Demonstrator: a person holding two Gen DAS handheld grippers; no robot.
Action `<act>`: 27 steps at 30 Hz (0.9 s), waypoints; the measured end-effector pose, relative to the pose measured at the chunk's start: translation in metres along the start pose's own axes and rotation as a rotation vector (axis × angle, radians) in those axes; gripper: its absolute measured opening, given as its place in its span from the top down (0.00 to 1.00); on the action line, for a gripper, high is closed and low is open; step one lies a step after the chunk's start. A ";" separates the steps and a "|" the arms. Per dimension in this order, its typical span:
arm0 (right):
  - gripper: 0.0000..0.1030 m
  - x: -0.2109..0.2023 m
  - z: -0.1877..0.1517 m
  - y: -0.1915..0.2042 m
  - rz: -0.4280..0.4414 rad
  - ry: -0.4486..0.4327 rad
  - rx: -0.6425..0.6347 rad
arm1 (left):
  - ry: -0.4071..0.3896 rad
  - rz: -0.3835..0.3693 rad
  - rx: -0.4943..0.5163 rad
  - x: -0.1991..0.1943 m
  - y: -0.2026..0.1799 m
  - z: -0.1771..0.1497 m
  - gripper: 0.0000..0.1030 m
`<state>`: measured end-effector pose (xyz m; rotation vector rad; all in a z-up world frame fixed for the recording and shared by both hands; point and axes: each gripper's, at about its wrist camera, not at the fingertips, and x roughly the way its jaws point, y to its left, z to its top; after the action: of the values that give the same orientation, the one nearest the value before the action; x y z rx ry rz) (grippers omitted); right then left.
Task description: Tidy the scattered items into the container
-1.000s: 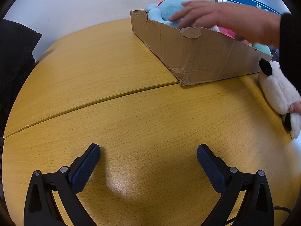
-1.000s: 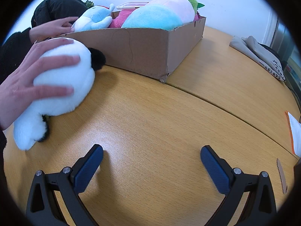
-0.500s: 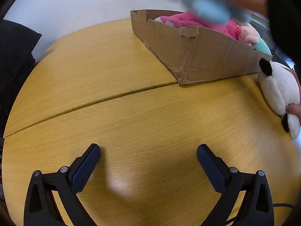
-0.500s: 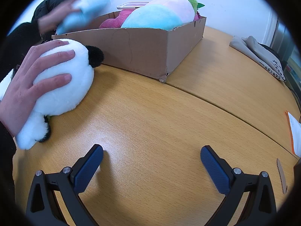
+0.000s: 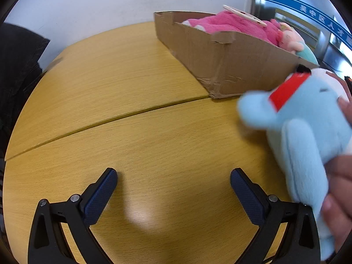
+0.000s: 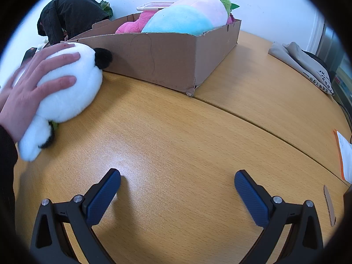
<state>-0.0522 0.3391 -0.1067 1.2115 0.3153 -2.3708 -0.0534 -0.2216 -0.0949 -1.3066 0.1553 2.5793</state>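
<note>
A cardboard box (image 5: pixel 222 62) (image 6: pixel 167 54) stands at the back of the wooden table, filled with a pink plush (image 5: pixel 228 25) and a large pastel plush (image 6: pixel 187 17). A phone (image 5: pixel 244 15) lies on top of them. A person's hand (image 5: pixel 338 180) holds a light blue plush (image 5: pixel 303 129) close to the right of my left gripper (image 5: pixel 173 186), which is open and empty. Another hand (image 6: pixel 33 85) rests on a white panda plush (image 6: pixel 66 92) beside the box, left of my open right gripper (image 6: pixel 177 186).
A dark garment (image 5: pixel 17 70) lies at the table's left edge. In the right wrist view, a folded grey cloth bag (image 6: pixel 303 63) lies at the far right and papers (image 6: pixel 344 156) sit at the right edge. Bare wood stretches in front of both grippers.
The hand lifted the light blue plush out of the box and brought it down close by my left gripper. The other hand stayed on the panda plush. Neither gripper moved.
</note>
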 end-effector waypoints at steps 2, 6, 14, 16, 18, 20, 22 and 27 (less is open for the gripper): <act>0.00 0.000 0.000 0.000 0.000 0.000 0.000 | 0.000 0.004 -0.002 0.000 0.001 0.000 0.00; 0.00 0.000 0.000 -0.001 -0.001 -0.001 -0.001 | 0.000 0.006 -0.002 0.000 0.002 0.000 0.00; 0.00 0.001 0.000 -0.001 0.000 -0.001 -0.001 | 0.001 0.008 0.000 0.002 -0.007 0.001 0.00; 0.00 0.001 0.000 -0.001 0.000 -0.001 -0.001 | 0.001 0.008 0.000 0.001 -0.007 0.000 0.00; 0.00 0.001 0.000 -0.002 0.000 -0.001 -0.001 | 0.001 0.008 0.000 0.000 -0.007 0.000 0.00; 0.00 0.001 0.000 -0.002 0.000 -0.001 -0.001 | 0.002 0.009 0.000 0.000 -0.007 -0.001 0.00; 0.00 0.001 0.000 -0.002 0.000 -0.001 -0.001 | 0.002 0.009 0.000 0.000 -0.008 -0.001 0.00; 0.00 0.001 0.001 -0.003 -0.001 -0.001 0.000 | 0.001 0.007 -0.001 0.000 -0.009 -0.001 0.00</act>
<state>-0.0544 0.3410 -0.1071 1.2099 0.3160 -2.3721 -0.0502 -0.2136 -0.0952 -1.3108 0.1589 2.5850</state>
